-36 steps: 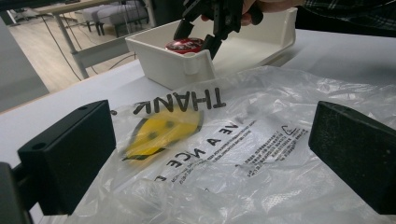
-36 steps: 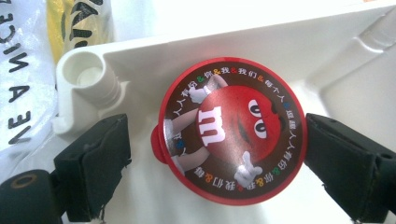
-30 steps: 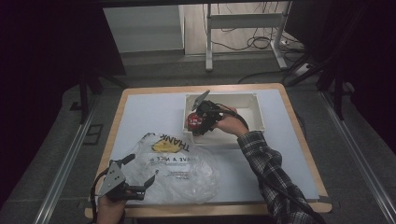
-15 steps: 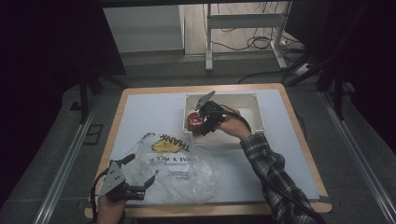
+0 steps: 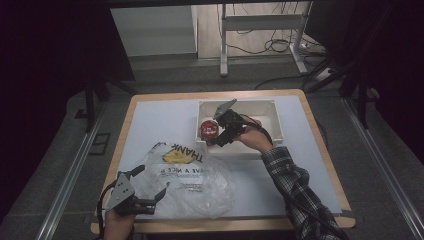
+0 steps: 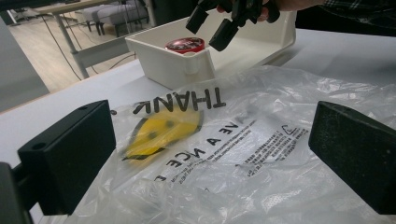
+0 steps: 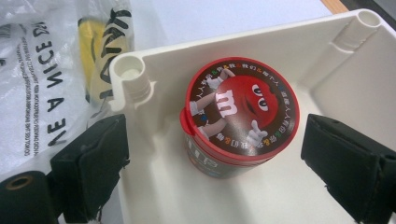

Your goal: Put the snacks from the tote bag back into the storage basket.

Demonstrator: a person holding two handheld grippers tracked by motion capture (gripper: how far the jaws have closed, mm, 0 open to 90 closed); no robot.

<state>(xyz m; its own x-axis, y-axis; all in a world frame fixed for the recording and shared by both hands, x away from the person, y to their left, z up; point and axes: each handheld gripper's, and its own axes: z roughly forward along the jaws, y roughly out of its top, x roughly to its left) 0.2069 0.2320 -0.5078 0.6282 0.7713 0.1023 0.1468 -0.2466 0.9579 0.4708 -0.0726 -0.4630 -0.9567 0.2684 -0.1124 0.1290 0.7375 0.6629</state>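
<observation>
A red-lidded candy tub (image 7: 240,116) stands upright in the near left corner of a white bin (image 7: 336,88). My right gripper (image 7: 219,154) hangs open over it, one jaw on each side of the tub and clear of it; the left jaw sits over the bin wall. From above, the tub (image 5: 208,129) shows beside the right gripper (image 5: 216,132) in the bin (image 5: 265,107). My left gripper (image 5: 152,181) is open at the table's near left, at the edge of a clear plastic bag (image 5: 192,177). The bag (image 6: 243,149) spreads between its jaws, untouched.
The bag carries black lettering and a yellow smiley print (image 6: 161,133). The bin's rim (image 6: 154,53) rises just beyond the bag, with the tub (image 6: 184,45) and the right gripper (image 6: 217,23) above it. The wooden table edge (image 5: 250,222) runs along the near side.
The right gripper has shifted slightly over the tub in the bin's corner. The left gripper and the bag have stayed where they were.
</observation>
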